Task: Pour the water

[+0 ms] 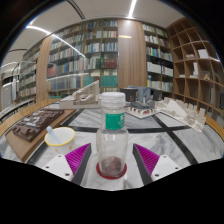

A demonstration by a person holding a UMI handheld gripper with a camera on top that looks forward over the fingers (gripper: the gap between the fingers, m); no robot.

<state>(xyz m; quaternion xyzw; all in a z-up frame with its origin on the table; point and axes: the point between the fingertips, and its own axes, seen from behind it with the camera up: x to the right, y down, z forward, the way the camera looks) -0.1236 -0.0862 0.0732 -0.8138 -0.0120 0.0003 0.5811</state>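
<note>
Your bottle (111,140) stands upright between the fingers, clear plastic with a white cap still on and a green band just under the neck. There looks to be reddish liquid low in it, though the tint may come from the pads showing through. With the cap seated and the bottle upright, I judge the pour has not begun: you still need to carry it to a vessel and tip it, and the cap would have to come off first.

The gripper (112,160) is at a narrow opening, its magenta pads (78,158) close on either side of the bottle. Whether both pads press on the plastic or leave a slight gap, I cannot tell, nor whether the bottle rests on the table (170,135).

A little bowl (60,137) with a pale rim sits just beside the bottle, the likely target. Beyond it lie architectural models (150,100) on the table, and bookshelves (85,60) line the far wall.
</note>
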